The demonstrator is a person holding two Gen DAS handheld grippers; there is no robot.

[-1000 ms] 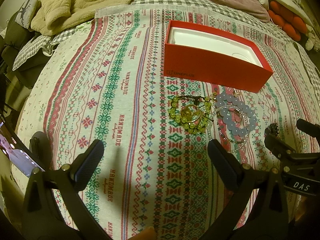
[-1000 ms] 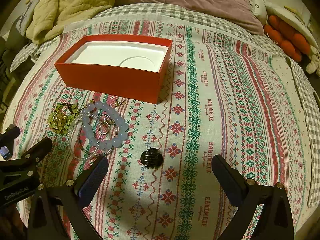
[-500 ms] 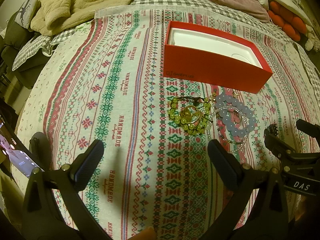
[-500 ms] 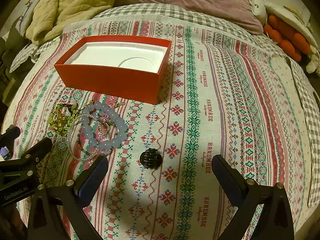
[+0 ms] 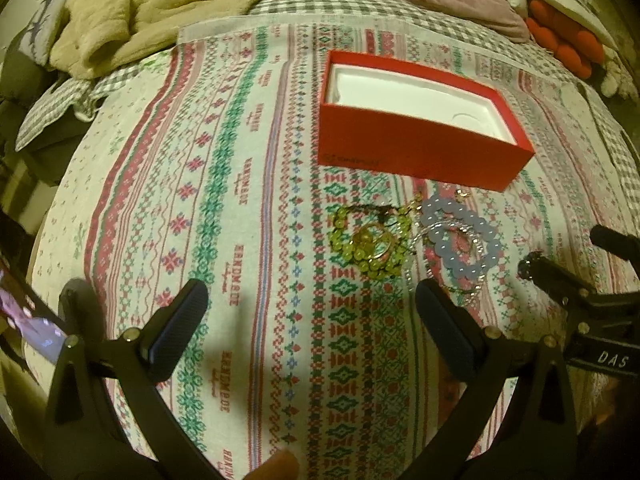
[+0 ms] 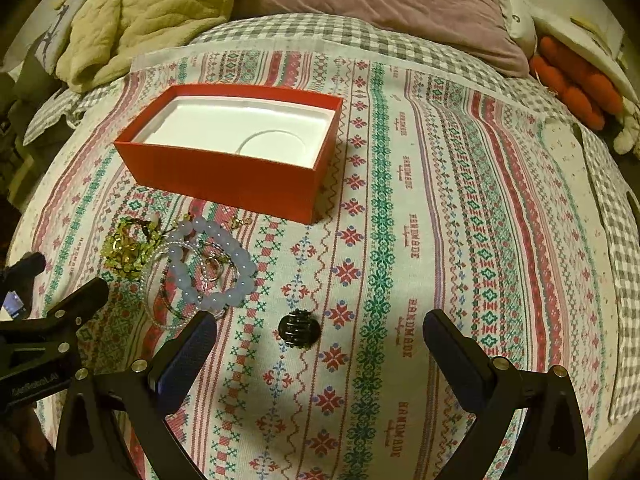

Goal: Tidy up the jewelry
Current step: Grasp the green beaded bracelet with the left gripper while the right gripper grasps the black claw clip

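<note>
An open red box (image 5: 420, 152) with a white empty lining stands on the patterned cloth; it also shows in the right wrist view (image 6: 224, 176). In front of it lies a heap of jewelry: a green bead bracelet (image 5: 370, 240) with gold rings, a pale blue bead bracelet (image 5: 464, 240) (image 6: 216, 264) and a clear bead strand. A small black hair claw (image 6: 299, 328) lies apart to the right. My left gripper (image 5: 308, 312) is open and empty, just short of the heap. My right gripper (image 6: 320, 344) is open and empty, with the claw between its fingers' line.
A beige blanket (image 5: 140, 8) and a mauve pillow (image 6: 380, 4) lie at the back of the bed. Orange plush toys (image 6: 576, 80) sit at the far right. A lit phone screen (image 5: 28, 320) shows at the left edge.
Both grippers have barely moved; the views shift very slightly. The jewelry and the box have not moved.
</note>
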